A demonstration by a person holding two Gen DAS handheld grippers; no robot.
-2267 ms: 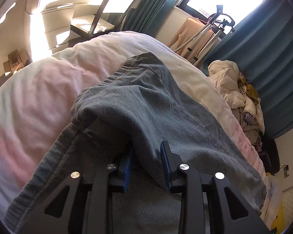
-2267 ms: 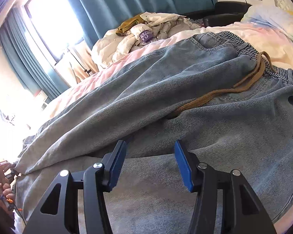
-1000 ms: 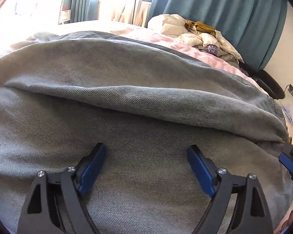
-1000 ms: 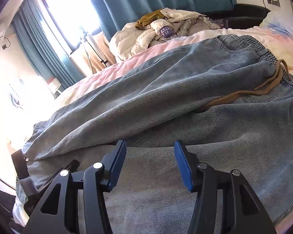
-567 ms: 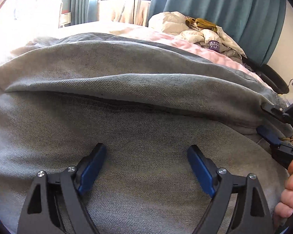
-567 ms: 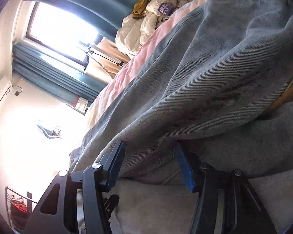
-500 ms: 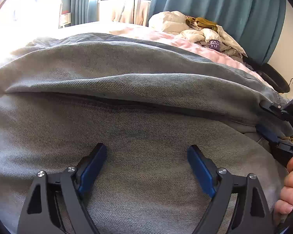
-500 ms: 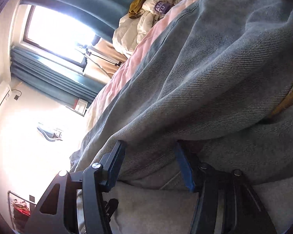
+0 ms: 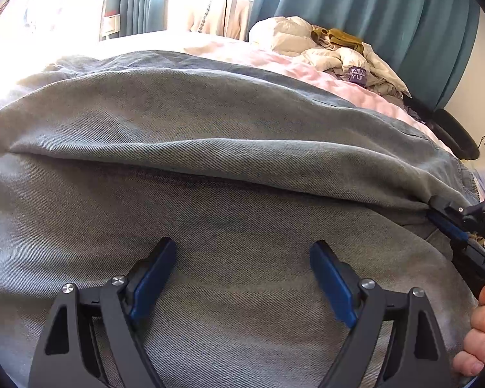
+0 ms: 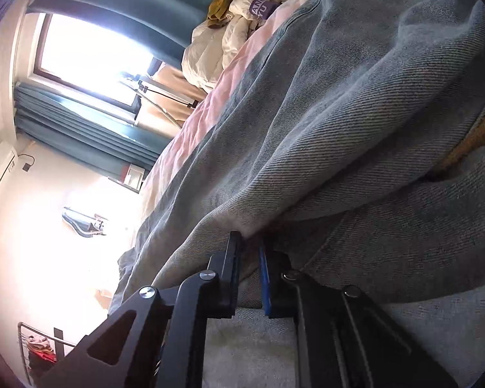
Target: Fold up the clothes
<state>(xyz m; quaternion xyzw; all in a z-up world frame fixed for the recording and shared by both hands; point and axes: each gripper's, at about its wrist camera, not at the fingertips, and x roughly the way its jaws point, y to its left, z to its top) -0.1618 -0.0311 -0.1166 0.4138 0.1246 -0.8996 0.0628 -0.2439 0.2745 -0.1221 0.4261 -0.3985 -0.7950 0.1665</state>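
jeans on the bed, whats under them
Under the jeans a pink and cream bedcover shows past their far edge. Nearer, one denim layer lies folded over another. What lies beneath the rest is covered by denim and cannot be seen.

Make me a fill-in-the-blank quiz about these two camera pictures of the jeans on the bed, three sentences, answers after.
1. The right gripper is closing on a fold of the ____.
2. The left gripper hovers over the jeans with its jaws ____.
3. The pile of clothes at the far side of the bed lies in front of a ____ curtain.

Missing words: jeans; open; teal
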